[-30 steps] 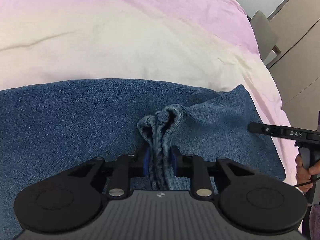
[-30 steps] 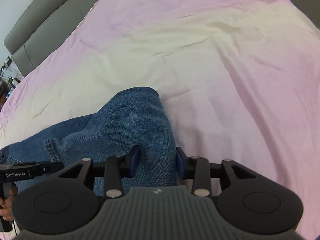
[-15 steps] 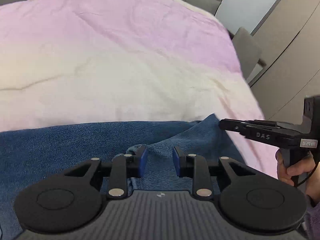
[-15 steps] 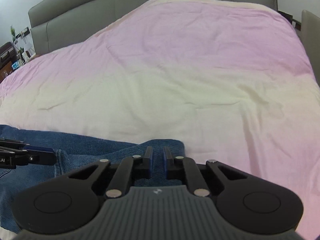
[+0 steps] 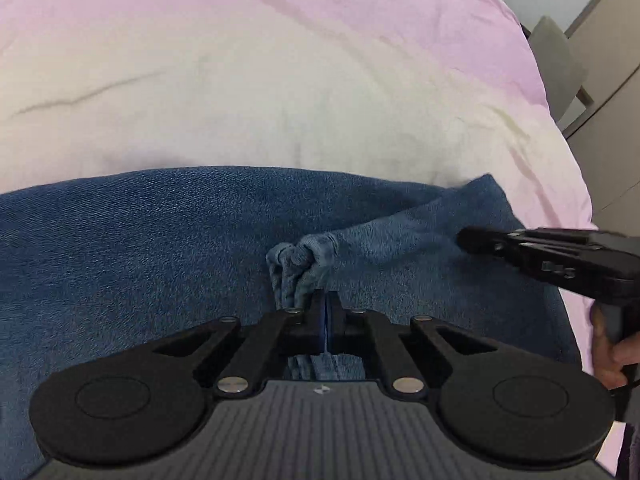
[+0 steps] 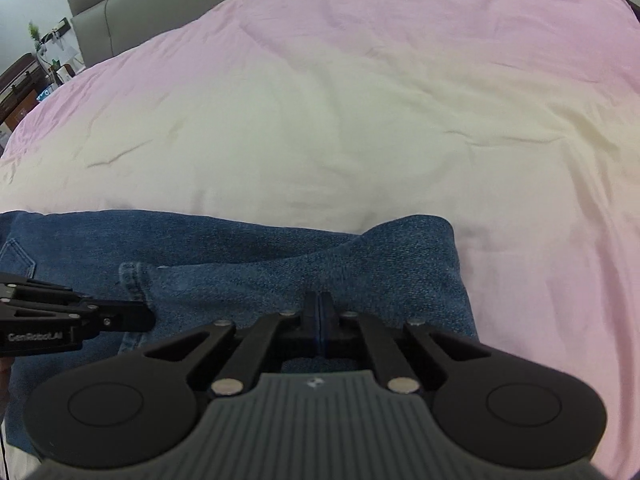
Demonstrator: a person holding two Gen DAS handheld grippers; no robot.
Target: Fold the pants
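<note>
Coarse matt denim pants (image 5: 160, 240) on smooth, seemingly cotton bedsheet (image 5: 280, 100).

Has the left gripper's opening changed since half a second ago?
Yes: the left gripper has closed; the jeans bunch just ahead of it.

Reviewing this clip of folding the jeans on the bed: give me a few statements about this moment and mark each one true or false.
1. The left tongs are wide open. False: their jaws are closed, with a bunched fold of the jeans just ahead of them.
2. The jeans lie on a pink and cream bed cover. True.
3. The right tongs are closed over the denim. True.
4. The jeans are black. False: they are blue denim.
5. A grey headboard shows at the upper left of the right wrist view. True.
6. The right tongs are absent from the left wrist view. False: they reach in from the right edge.
</note>
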